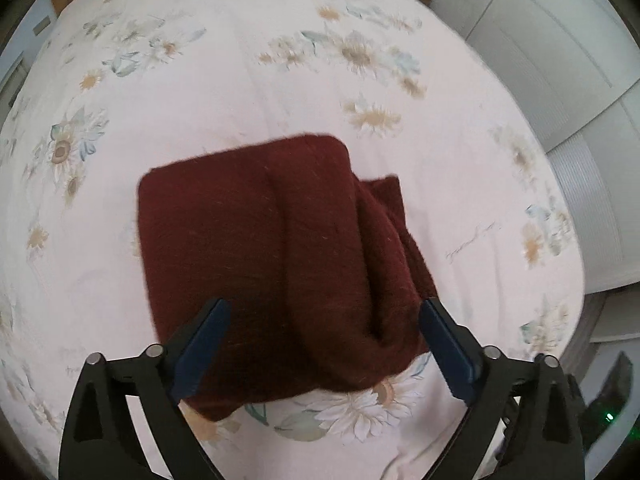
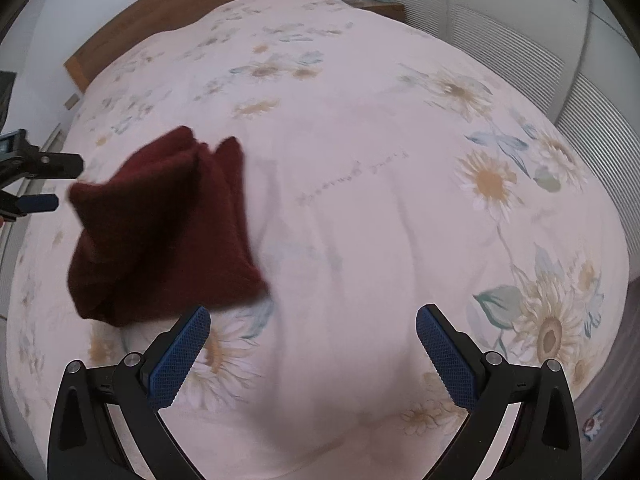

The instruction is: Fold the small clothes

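A dark red knitted garment (image 1: 276, 264) lies folded into a thick, roughly square bundle on a bed spread with a pale pink sheet (image 1: 224, 92) printed with daisies and sunflowers. In the left wrist view the bundle fills the middle of the picture, with a soft crease running down its top layer and a second fold of the same cloth sticking out along its right side. The left claw (image 1: 324, 308) hangs over the near edge of the bundle with its jaws spread wide — one blue-padded finger (image 1: 204, 344) over the bundle's left part, the other near its right edge, and neither pad presses on the cloth. Nothing is gripped.

In the right wrist view the same garment sits to the left of centre, slightly blurred, its layers showing as rounded folds at the far end. The right claw (image 2: 312, 316) is also spread wide and holds nothing; its left finger (image 2: 180, 356) is near the bundle's near corner but apart from it, and only bare sheet shows between the two fingers. The left claw shows at the left edge of this view, just beside the garment's far left corner.

A wooden headboard (image 2: 180, 12) stands at the far end of the bed, and white slatted cupboard doors (image 2: 520, 52) run along the right side of the room.
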{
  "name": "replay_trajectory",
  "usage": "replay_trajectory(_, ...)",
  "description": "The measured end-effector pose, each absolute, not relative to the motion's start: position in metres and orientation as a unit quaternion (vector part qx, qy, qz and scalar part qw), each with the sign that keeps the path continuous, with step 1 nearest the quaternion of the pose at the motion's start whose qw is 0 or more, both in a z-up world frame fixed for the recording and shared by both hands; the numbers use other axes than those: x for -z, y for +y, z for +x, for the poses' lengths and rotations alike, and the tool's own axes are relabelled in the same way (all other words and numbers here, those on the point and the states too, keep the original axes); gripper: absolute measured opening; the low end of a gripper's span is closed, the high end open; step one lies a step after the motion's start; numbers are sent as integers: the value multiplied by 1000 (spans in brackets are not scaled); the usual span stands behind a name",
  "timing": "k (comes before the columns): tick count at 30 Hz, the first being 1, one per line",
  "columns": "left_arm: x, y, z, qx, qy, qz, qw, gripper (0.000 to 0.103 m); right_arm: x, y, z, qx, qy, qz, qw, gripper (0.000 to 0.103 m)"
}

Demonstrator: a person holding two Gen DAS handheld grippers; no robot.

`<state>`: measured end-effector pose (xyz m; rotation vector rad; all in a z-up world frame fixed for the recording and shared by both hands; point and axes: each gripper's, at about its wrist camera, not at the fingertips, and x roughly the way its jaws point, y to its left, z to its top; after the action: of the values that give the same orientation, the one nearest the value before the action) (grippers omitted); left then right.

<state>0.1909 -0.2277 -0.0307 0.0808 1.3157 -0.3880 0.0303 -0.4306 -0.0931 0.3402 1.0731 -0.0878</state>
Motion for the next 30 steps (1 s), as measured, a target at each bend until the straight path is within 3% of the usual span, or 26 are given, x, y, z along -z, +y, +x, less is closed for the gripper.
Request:
replay_trajectory(6,7,-179,186,169,590,25,789,101,55,-398,73,-1,495,135,859,103)
replay_trajectory(12,28,-129,171,131,579,49,803,102,32,-350,146,-68,512,110,849,103)
replay_trajectory(22,56,-94,136,132,581,38,802,102,86,-307,215,-107,622,96,770,90)
replay_trajectory(26,56,-97,132,147,577,32,803,102,109,-315,212,-104,647,115,746,76)
replay_trajectory(28,57,-98,132,149,574,33,804,102,116,-317,209,-101,653,115,741,64)
replay_trajectory(30,60,-98,133,154,576,29,802,102,123,-319,202,-105,657,117,738,45)
